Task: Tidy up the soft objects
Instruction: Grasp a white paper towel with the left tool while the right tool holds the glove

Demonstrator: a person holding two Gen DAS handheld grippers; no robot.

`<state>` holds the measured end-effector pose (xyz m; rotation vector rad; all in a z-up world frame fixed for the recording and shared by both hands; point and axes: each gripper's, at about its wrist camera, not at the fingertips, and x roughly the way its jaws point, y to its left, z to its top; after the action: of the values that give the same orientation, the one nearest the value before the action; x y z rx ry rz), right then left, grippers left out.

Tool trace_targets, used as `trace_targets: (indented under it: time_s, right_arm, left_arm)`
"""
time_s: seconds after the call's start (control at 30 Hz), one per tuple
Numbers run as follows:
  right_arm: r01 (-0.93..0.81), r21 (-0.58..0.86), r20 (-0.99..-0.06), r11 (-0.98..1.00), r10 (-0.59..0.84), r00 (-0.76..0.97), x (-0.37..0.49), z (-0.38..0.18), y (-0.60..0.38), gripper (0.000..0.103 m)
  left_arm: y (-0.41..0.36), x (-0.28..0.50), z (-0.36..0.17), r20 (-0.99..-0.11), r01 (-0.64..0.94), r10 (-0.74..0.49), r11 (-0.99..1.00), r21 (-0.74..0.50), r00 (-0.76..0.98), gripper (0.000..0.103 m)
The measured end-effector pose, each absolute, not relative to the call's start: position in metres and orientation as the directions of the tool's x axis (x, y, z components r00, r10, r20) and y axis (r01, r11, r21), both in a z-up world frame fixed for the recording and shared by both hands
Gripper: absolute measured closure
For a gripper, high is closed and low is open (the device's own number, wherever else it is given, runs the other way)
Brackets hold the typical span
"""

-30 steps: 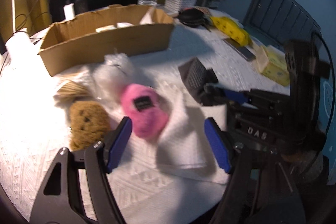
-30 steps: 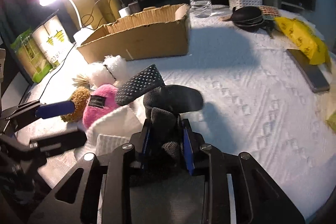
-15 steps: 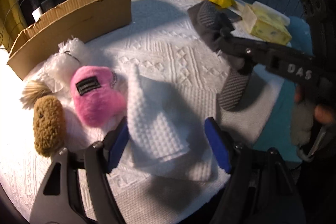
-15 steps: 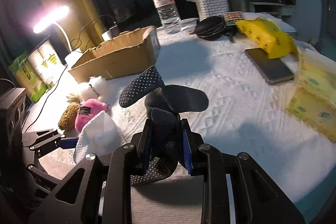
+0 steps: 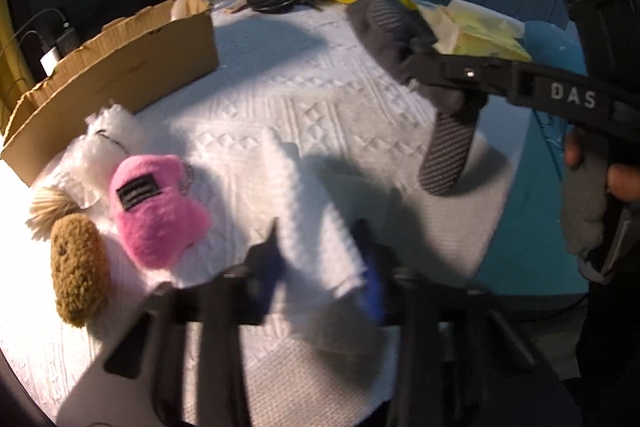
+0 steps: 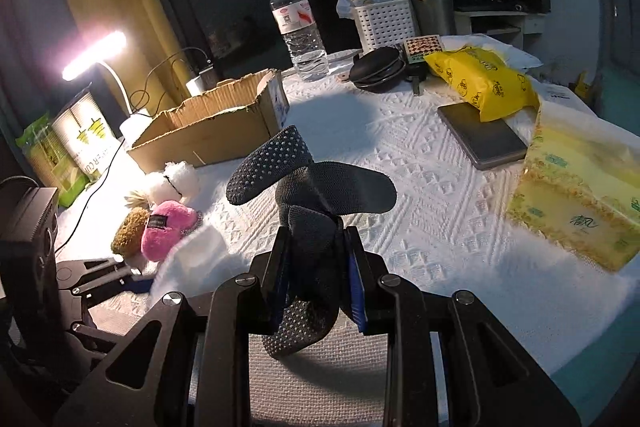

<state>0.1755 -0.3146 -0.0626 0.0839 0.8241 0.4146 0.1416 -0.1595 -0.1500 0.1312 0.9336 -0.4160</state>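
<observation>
The right gripper (image 6: pixel 317 269) pinches a dark grey sock (image 6: pixel 316 195) between its blue pads, holding it above the white tablecloth (image 6: pixel 420 187); the left gripper (image 5: pixel 322 261) has closed on a raised fold of white towel (image 5: pixel 316 211). Left of the towel lie a pink plush (image 5: pixel 154 205), a brown plush (image 5: pixel 78 267) and a white plush (image 5: pixel 108 139); the cardboard box (image 5: pixel 120 67) sits behind them.

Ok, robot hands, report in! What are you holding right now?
Right gripper shut on grey sock, lifted off the table. Left gripper closing around white towel; blurred, grip unclear. Cardboard box ahead, path open.
</observation>
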Motion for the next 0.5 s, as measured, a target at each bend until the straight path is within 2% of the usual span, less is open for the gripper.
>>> trace_targets:
  time_s: [0.03,0.07,0.5]
  right_arm:
    - [-0.328,0.231,-0.696,0.916,0.391,0.602,0.176,-0.062,-0.313,0.075]
    - [-0.329,0.23,-0.696,0.916,0.391,0.602,0.176,-0.062,-0.312,0.075]
    - [-0.375,0.189,-0.698,0.908,0.393,0.599,0.186,-0.046,-0.279,0.075]
  left_arm:
    - [-0.159,0.143,-0.149,-0.802,0.404,-0.303,0.911,-0.085,0.515,0.085]
    - [-0.158,0.142,-0.148,-0.801,0.408,-0.319,0.907,-0.103,0.507,0.088]
    - [-0.116,0.137,-0.098,-0.698,0.39,-0.393,0.904,-0.175,0.599,0.089]
